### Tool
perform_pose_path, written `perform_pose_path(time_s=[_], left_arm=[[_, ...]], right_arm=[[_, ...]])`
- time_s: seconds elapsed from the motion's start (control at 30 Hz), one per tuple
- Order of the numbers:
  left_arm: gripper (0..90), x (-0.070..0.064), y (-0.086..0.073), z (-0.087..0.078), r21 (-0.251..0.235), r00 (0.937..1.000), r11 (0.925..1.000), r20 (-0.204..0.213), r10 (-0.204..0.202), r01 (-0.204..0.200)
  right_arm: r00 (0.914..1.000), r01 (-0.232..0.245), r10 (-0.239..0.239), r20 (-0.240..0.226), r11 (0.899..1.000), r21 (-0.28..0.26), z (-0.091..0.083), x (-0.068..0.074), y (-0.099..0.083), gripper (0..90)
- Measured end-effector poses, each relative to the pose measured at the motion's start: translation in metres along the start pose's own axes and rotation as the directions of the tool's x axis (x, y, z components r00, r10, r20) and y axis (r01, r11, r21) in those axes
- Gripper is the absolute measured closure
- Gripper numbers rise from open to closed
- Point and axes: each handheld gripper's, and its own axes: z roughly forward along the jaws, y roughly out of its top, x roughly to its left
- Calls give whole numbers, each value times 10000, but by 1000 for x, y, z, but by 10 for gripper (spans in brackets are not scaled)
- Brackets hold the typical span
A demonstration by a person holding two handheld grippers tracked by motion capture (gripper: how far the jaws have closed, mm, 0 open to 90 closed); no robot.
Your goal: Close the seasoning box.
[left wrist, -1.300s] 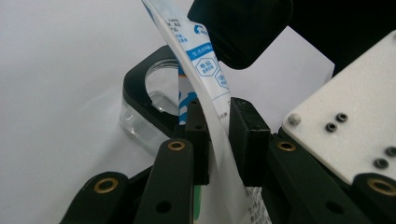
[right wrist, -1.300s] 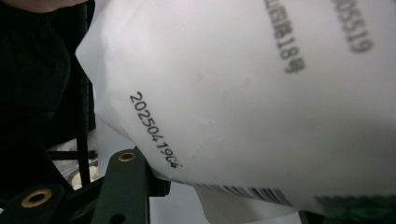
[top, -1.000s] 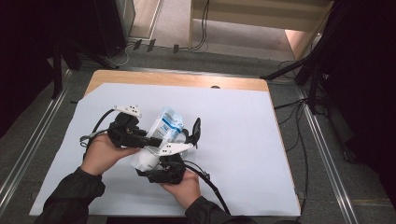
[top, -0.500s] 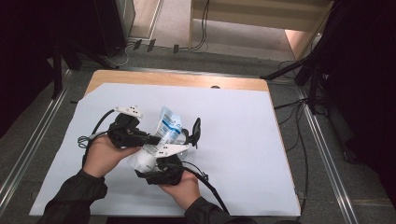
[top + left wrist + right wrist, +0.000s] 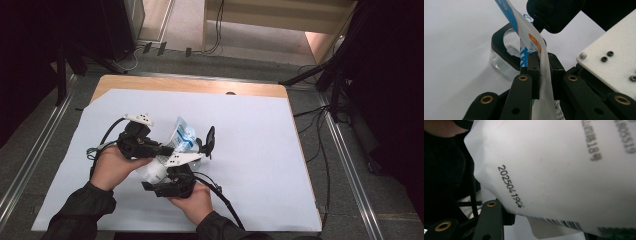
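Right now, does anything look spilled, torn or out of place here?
Nothing looks spilled or torn. The pouch is pinched between the left gripper fingers, held tilted above a small clear jar with a black rim that stands on the white sheet. The right gripper is close against the pouch; its grip is unclear.

A: What is different from a second ago?

B: Little. The white-and-blue pouch point(image 5: 183, 136) stands a touch more upright, its top edge tipped slightly back toward the left gripper point(image 5: 165, 148).

A: And the grippers?

B: The left gripper sits marginally closer to the person; the right gripper point(image 5: 192, 156) has barely shifted beneath the pouch. Otherwise I cannot tell any change.
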Motion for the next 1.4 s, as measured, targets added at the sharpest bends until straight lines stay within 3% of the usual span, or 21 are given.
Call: perform_pose_path(time_s=[0.2, 0.3, 0.47, 0.8, 1.03, 1.4], left_arm=[[790, 1, 0, -6, -87, 9998, 10000, 215, 39, -37], [810, 1, 0, -8, -117, 9999, 9999, 144, 19, -17], [889, -3, -1, -7, 0, 9995, 9999, -271, 136, -136], [900, -6, 0, -4, -124, 9980, 9999, -633, 58, -66], [886, -4, -1, -4, -241, 9994, 9997, -342, -9, 0], [792, 1, -1, -6, -280, 9996, 9993, 173, -239, 243]], right_arm=[[9991, -306, 297, -297, 9991, -287, -2, -3, 1, 532], [9997, -150, 144, -217, 9995, -294, -4, -4, 2, 532], [9998, 76, -78, -177, 9999, -87, 0, -2, 1, 523], [9989, 373, -377, 296, 9992, 139, 2, 2, 2, 517], [9999, 142, -142, 77, 9999, 8, 0, 2, 3, 540], [9993, -234, 227, -295, 9994, -254, -3, -1, 4, 543]])
